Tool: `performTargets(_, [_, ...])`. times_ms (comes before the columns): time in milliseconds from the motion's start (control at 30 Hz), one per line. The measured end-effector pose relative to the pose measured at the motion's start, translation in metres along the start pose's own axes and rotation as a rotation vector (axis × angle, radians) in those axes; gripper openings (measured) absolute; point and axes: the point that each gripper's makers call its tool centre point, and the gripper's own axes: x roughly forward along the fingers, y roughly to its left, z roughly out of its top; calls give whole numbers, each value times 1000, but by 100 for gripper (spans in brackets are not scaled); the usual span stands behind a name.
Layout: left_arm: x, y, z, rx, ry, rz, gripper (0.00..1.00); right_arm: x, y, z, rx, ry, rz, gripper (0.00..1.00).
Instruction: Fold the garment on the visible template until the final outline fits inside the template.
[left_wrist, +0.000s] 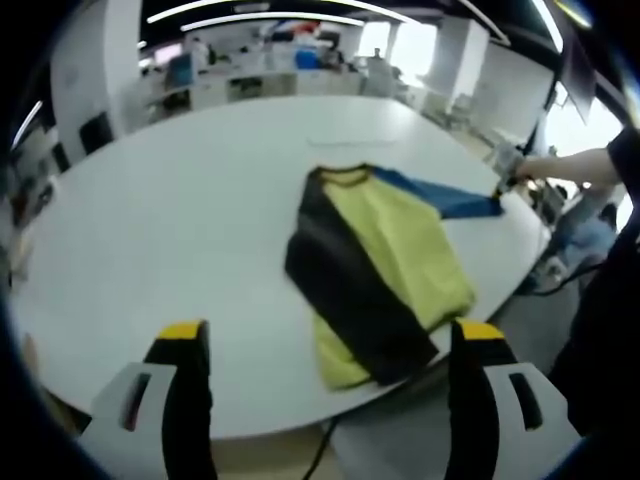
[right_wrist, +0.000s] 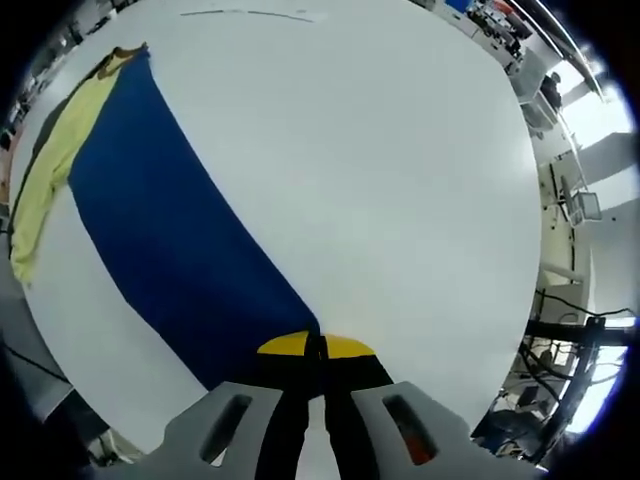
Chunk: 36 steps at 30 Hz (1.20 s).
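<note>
Pinching the end of a long blue fabric sleeve, the right gripper has its yellow-tipped jaws pressed together on the cloth, low over the white round table. That sleeve stretches away across the tabletop to the yellow and black garment, which lies flat near the table's edge on the person's side. The left gripper hangs above that near edge with its jaws spread wide and nothing between them. A person's hand with the other gripper reaches the sleeve tip at the table's right edge.
</note>
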Motion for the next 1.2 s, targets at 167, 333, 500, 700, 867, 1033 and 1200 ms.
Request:
performTargets(167, [0,-1,1,4,-1,-5,95,-8,5,-4,21,-16,-11,2])
performTargets(333, [1,-2,3,9,-5,-13,95,-9,-7,-8,24,-26,-33,3])
performTargets(500, [3,-4,3,13,-9,-24,95,-13,-12,-13,32,-41,-45,3])
performTargets(700, [5,-7,4,16,-13,-38,95,-27,-4,-13,44,-66,-62,3])
performTargets(867, [4,-7,3,23,-13,-45,95,-33,-10,-17,46,-72,-89,3])
performTargets(1033, [3,-7,3,26,-15,-50,95,-43,-11,-22,58,-89,-105,2])
performTargets(1200, [5,-8,8,27,-30,-62,95,-63,-1,-17,36,-151,-132,2])
